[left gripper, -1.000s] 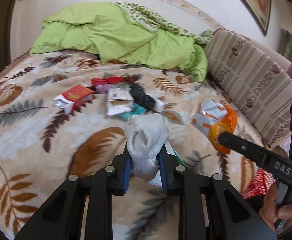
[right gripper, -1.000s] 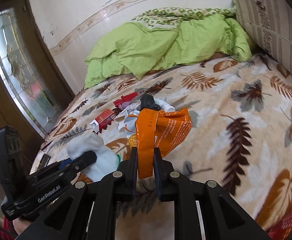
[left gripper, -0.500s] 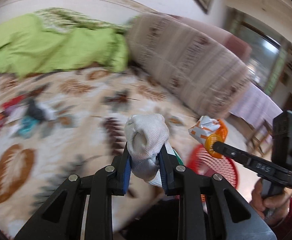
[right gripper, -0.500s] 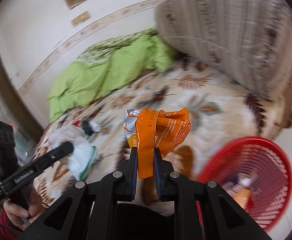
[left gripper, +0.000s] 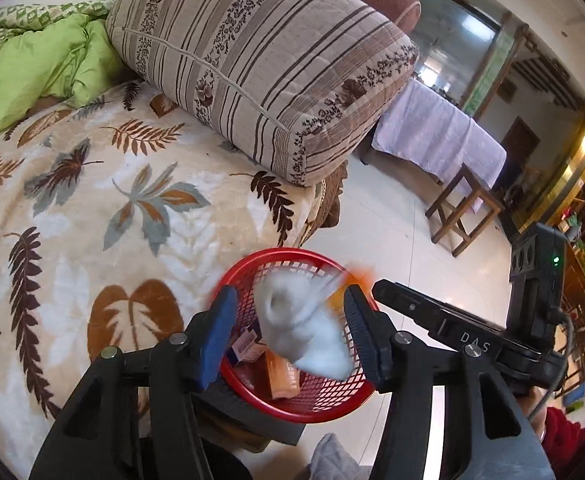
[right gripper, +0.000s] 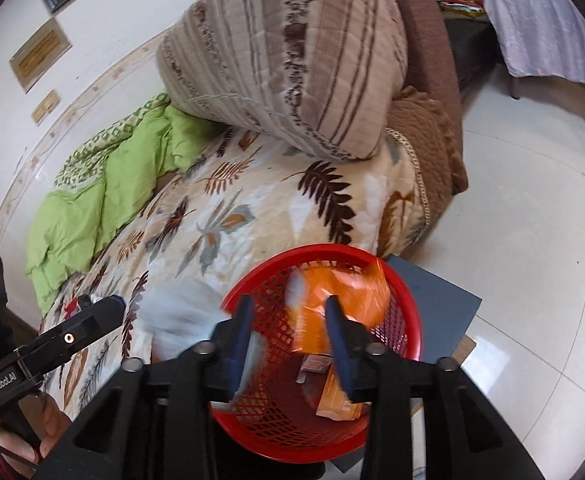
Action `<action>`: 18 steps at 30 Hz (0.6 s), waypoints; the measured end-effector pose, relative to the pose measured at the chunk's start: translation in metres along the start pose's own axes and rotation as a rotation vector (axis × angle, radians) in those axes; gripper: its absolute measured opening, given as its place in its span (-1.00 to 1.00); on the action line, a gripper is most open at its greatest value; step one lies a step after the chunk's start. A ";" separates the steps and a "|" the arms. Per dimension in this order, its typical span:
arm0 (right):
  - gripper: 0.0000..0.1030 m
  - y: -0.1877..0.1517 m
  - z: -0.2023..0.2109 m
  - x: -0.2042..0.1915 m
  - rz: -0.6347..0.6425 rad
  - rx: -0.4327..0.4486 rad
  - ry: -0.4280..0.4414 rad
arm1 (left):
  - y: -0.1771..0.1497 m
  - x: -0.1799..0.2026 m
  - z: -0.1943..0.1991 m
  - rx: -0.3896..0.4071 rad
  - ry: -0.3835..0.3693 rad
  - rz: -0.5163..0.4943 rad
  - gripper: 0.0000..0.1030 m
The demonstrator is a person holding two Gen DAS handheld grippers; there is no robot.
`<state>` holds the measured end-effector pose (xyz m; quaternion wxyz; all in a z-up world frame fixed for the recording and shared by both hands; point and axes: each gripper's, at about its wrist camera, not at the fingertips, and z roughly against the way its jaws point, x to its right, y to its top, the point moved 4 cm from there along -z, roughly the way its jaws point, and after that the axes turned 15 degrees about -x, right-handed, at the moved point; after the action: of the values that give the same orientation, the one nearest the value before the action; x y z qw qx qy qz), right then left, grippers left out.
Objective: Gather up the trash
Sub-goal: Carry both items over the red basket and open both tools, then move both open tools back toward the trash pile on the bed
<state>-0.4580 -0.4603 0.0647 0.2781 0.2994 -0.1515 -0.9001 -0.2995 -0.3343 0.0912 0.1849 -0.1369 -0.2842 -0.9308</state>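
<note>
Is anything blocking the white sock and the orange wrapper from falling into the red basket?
Nothing visible does. The white sock and orange wrapper, both blurred, hang between open jaws directly over the red basket, whose top is open.

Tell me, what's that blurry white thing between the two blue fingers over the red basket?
In the left wrist view, a white crumpled wad, motion-blurred, sits between the open left gripper pads, above the red basket.

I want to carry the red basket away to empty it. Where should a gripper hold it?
Probably take the red basket by its thick rim, from above on the floor side: the rim is bare there, and the bed stands close on the other side.
</note>
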 end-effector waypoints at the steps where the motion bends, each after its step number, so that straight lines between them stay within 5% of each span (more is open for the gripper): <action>1: -0.17 0.001 0.001 0.001 0.001 0.003 0.003 | -0.001 -0.001 0.002 0.005 0.001 -0.002 0.05; 9: -0.14 0.004 -0.019 -0.041 0.065 -0.025 0.080 | -0.024 -0.065 0.053 0.103 0.109 0.144 0.21; 18: -0.14 -0.016 -0.068 -0.157 0.307 -0.138 0.172 | -0.073 -0.157 0.118 0.190 0.288 0.305 0.24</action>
<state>-0.3172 -0.3621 0.0766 0.4440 0.3286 -0.1090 -0.8264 -0.1721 -0.1678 0.0943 0.3741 -0.0258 -0.3172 -0.8711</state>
